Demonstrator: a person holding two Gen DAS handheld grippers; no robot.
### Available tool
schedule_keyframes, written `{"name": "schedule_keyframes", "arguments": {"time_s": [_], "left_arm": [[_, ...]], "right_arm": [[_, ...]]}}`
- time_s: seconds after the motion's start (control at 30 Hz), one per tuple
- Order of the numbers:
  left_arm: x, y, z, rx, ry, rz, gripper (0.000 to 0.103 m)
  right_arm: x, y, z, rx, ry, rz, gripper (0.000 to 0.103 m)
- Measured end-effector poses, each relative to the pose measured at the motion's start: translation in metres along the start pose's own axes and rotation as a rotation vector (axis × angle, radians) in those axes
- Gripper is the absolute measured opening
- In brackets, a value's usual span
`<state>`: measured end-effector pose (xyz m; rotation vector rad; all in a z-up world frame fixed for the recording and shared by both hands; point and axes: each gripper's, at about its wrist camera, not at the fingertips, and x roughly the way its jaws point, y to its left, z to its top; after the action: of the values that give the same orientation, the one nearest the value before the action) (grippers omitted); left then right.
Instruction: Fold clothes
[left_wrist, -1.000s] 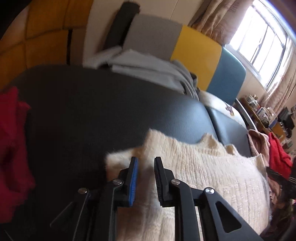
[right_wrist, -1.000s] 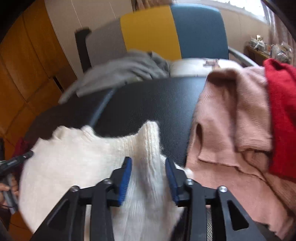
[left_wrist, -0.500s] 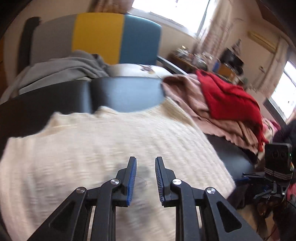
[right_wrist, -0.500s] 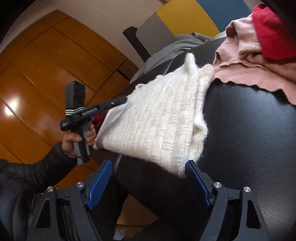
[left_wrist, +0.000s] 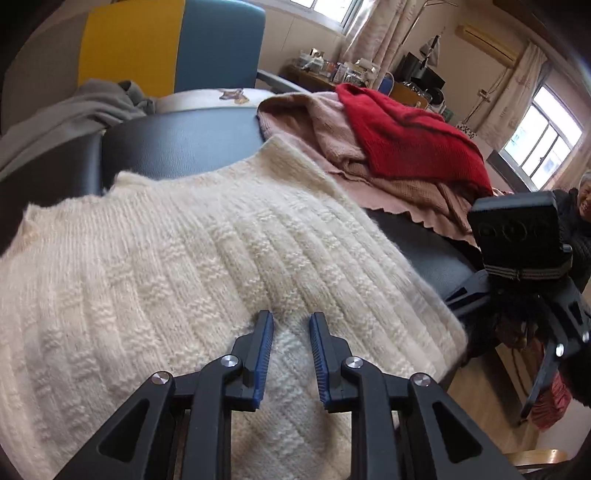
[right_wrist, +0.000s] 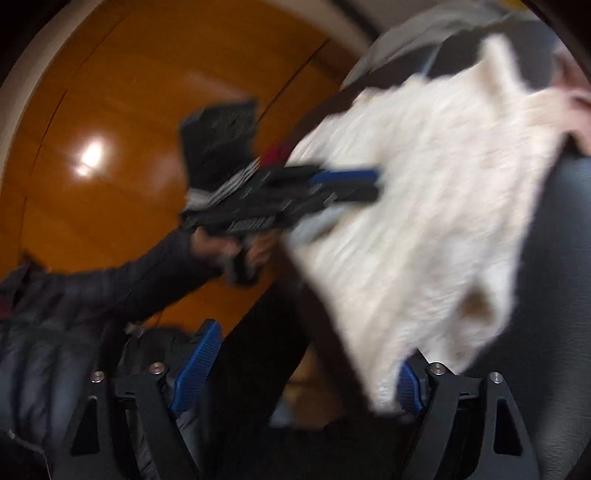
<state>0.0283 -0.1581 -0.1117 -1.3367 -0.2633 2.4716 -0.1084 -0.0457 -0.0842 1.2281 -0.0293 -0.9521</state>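
A cream knitted sweater (left_wrist: 184, 258) lies folded on the black padded bench (left_wrist: 177, 144). My left gripper (left_wrist: 291, 332) rests its tips on the sweater's near middle. Its jaws stand a narrow gap apart, and nothing is pinched between the pads. The right wrist view is blurred. It shows the left gripper (right_wrist: 373, 184) from the side, lying over the sweater (right_wrist: 424, 203). My right gripper (right_wrist: 303, 369) is at the bench's near edge, its jaws wide and opening. The sweater's hanging corner covers the right pad, unpressed. Its camera block (left_wrist: 517, 236) shows at the right.
A pink garment (left_wrist: 325, 140) and a red sweater (left_wrist: 406, 136) are heaped on the bench's right. A grey garment (left_wrist: 74, 110) lies at the back left, before a yellow and blue chair (left_wrist: 166, 44). An orange wooden wall (right_wrist: 110, 110) stands behind the person's sleeve (right_wrist: 110, 288).
My left gripper swept from the sweater's left edge to its middle. My right gripper let go of the sweater's corner, opened wide and swung down to the bench's near edge.
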Motion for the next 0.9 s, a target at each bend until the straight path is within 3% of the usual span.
{"name": "schedule_keyframes", "arguments": {"time_s": [0.07,0.13,0.23,0.37,0.47,0.53,0.7,0.73,0.8,0.9], "left_arm": [[0.002,-0.007,-0.003,-0.003,0.008,-0.006,0.021],[0.002,-0.013,-0.009,-0.016,0.005,-0.019,0.021],[0.002,-0.028,-0.016,-0.001,-0.032,0.035,0.021],[-0.009,-0.025,-0.016,-0.064,-0.069,0.036,0.021],[-0.031,-0.015,-0.019,-0.033,-0.103,0.062,0.021],[-0.050,0.002,-0.022,-0.011,-0.124,0.114,0.021],[-0.096,0.066,-0.020,0.005,-0.152,0.297,0.022],[-0.102,0.079,-0.016,0.002,-0.156,0.318,0.028],[-0.106,0.099,-0.007,0.017,-0.160,0.343,0.029],[-0.095,0.117,0.013,0.055,-0.112,0.321,0.032]], "right_arm": [[0.010,0.002,-0.004,0.001,0.124,-0.023,0.088],[0.012,0.005,-0.009,0.002,0.192,-0.035,0.087],[0.001,0.009,-0.015,0.010,0.194,-0.124,0.085],[-0.033,0.021,-0.028,0.048,0.060,-0.316,0.085],[-0.058,0.037,-0.031,0.070,-0.096,-0.499,0.087],[-0.068,0.052,-0.024,0.055,-0.238,-0.582,0.098],[-0.037,0.080,0.014,-0.049,-0.486,-0.573,0.100],[-0.025,0.078,0.024,-0.055,-0.501,-0.574,0.100],[0.005,0.071,0.046,-0.058,-0.511,-0.580,0.100],[0.040,0.058,0.077,-0.038,-0.479,-0.656,0.100]]}}
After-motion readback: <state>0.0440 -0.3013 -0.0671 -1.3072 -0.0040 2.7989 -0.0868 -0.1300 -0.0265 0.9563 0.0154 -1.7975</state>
